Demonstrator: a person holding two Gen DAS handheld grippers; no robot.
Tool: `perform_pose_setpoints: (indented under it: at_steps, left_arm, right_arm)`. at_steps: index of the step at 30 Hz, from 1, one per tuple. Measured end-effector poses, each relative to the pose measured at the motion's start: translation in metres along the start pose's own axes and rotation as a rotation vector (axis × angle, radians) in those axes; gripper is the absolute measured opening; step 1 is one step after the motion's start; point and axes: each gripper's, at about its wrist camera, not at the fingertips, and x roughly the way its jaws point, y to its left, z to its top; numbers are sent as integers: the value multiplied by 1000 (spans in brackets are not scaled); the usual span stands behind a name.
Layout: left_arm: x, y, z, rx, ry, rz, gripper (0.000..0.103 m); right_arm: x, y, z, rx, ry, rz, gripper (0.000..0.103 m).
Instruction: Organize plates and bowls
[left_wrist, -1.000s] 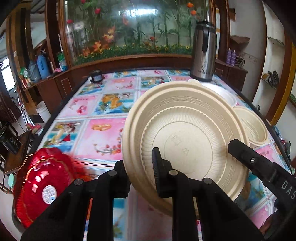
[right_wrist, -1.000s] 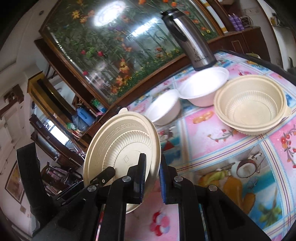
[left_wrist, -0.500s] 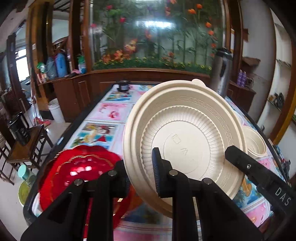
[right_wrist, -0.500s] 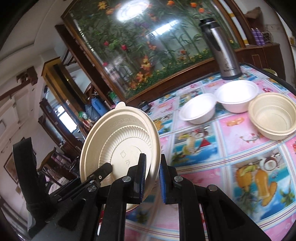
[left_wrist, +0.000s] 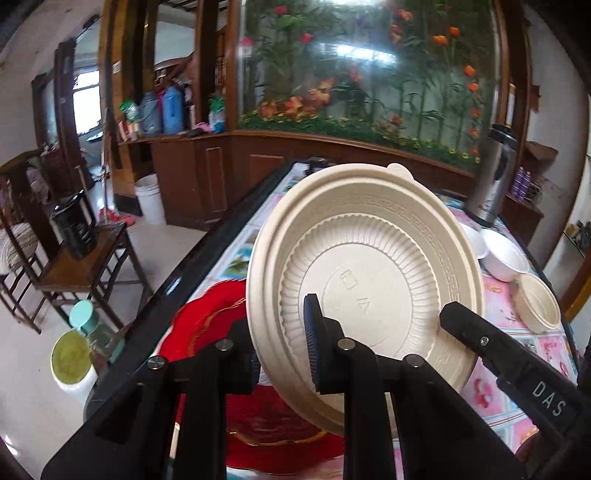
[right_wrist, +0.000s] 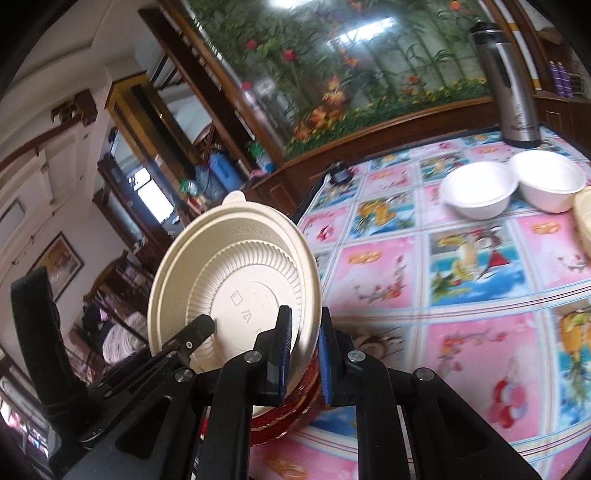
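The plate (left_wrist: 364, 280) hung tilted above the scalloped tray (left_wrist: 207, 317) at the bench (right_wrist: 461, 302) edge, two bowls (right_wrist: 480, 190) and a thermos (right_wrist: 511, 85) beyond.

The plate (left_wrist: 365, 258) is a cream beige with ribbed fluting and an embossed key-pattern border. Under it there's a glossy red plate (left_wrist: 207, 317) with gold trim. The counter (right_wrist: 461, 266) cloth is pink and blue cartoon squares, the two bowls (right_wrist: 480, 190) are plain white, and both tools are black.

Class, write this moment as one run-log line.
left gripper: shut on cream plate | right gripper: shut on cream plate | plate: tilted above red plate | bowls: on table
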Motion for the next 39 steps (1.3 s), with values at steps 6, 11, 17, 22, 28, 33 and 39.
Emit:
perform_pose_setpoints:
  at_steps: [6,11,17,22,28,33,39]
  left_arm:
    - [12,25,-12,-36,37,33,18]
    - [19,34,-21,-45,67,43,18]
    - [32,40,-29,-50,121,55,18]
    - [40,45,-35,-48,159,59,18]
    - [45,50,-38,-52,178,55,19]
    - [49,52,-39,-43,196,56,22]
    - [51,49,-40,-22,210,64,23]
  right_arm:
    - [29,19,-16,-18,67,11,13]
    - [42,25,-27,-38,97,2,13]
    - [55,31,-36,-63,130,-26,13]
    - [66,30,-42,-71,162,-43,13]
    - [71,33,-47,-83,178,-54,13]
    - [74,37,-49,-116,181,-85,13]
    - [76,43,-53,-165,177,-148,14]
